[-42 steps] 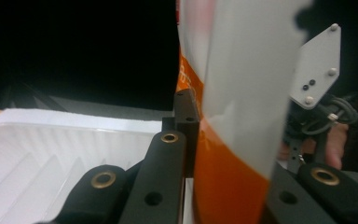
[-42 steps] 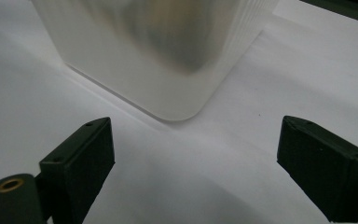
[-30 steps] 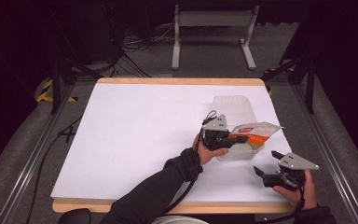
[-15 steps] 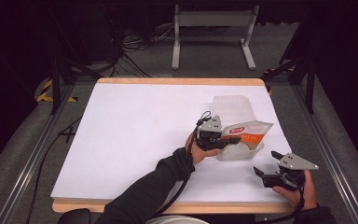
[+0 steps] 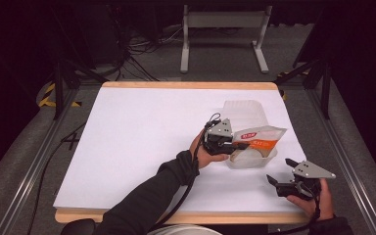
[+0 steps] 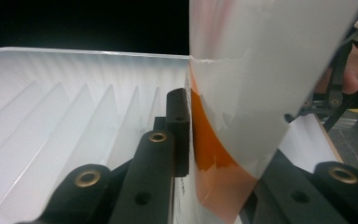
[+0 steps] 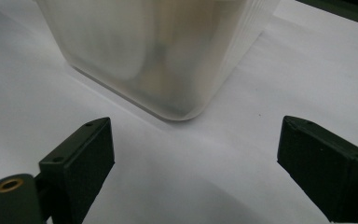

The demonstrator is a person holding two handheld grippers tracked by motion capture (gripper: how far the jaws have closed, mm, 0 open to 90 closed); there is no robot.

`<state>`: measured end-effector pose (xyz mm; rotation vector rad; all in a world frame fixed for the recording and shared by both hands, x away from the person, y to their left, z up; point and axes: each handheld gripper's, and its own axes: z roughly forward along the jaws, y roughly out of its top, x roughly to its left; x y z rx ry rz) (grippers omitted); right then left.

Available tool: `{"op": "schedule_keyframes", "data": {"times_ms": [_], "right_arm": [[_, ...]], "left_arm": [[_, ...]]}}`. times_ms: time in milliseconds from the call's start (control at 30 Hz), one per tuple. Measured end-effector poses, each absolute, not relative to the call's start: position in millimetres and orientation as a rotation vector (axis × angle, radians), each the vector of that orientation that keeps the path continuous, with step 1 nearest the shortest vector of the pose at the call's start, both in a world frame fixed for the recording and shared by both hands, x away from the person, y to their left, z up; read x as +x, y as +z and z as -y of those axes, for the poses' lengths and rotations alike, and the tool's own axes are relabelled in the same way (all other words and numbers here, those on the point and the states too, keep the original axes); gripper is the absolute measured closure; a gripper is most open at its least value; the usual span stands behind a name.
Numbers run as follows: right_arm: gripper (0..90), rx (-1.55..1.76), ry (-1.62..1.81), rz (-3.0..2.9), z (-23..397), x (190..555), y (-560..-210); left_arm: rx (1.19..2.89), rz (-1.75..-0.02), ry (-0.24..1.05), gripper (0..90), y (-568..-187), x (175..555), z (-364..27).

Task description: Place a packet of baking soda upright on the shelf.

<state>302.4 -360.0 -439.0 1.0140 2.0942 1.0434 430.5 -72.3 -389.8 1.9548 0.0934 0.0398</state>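
1. You are holding the left gripper [image 5: 236, 145] near the middle of the worktop [image 5: 142, 132], toward its right edge, level and pointing at the white and orange pouch [image 5: 260, 137].
2. In the left gripper view the pouch [image 6: 261, 88] is sitting between your jaws; they have just been easing apart, and one pad is lying against the orange side, so you are loosening your hold, though I cannot tell whether the far pad is pressing.
3. The pouch is resting tilted across the rim of the clear plastic container [image 5: 254, 159] near the right edge, probably because you are lowering it in mouth-side up.
4. The container's ribbed lid [image 5: 245, 111] is lying flat just behind it toward the far edge, leaving the opening free.
5. You are parking the right gripper [image 5: 280, 171] by the near right corner, jaws standing well apart and holding nothing.
6. It is facing the container's corner [image 7: 168, 60] from nearby without touching, seemingly waiting to steady the container.
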Motion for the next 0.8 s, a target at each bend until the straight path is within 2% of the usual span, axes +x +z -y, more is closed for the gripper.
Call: {"op": "schedule_keyframes", "data": {"times_ms": [167,467,600,700,800], "right_arm": [[11.5,1.015,1.041,-2.093,359.8,302.5,-438.9],[11.5,1.011,1.036,-2.093,357.8,302.3,-438.9],[11.6,1.009,1.038,-2.091,357.8,302.3,-438.5],[11.5,1.01,1.038,-2.089,357.7,302.3,-438.4],[11.5,1.006,1.033,-2.089,357.2,302.2,-438.2]], "left_arm": [[1.957,-0.098,0.066,71.5,-383.1,429.6,65.5],[2.016,-0.049,0.155,63.1,-373.5,421.9,53.1],[2.028,-0.085,0.213,52.1,-369.0,419.1,45.3],[2.031,-0.088,0.219,51.2,-367.4,419.0,37.2],[2.041,-0.102,0.249,44.3,-366.7,417.3,32.0]]}}
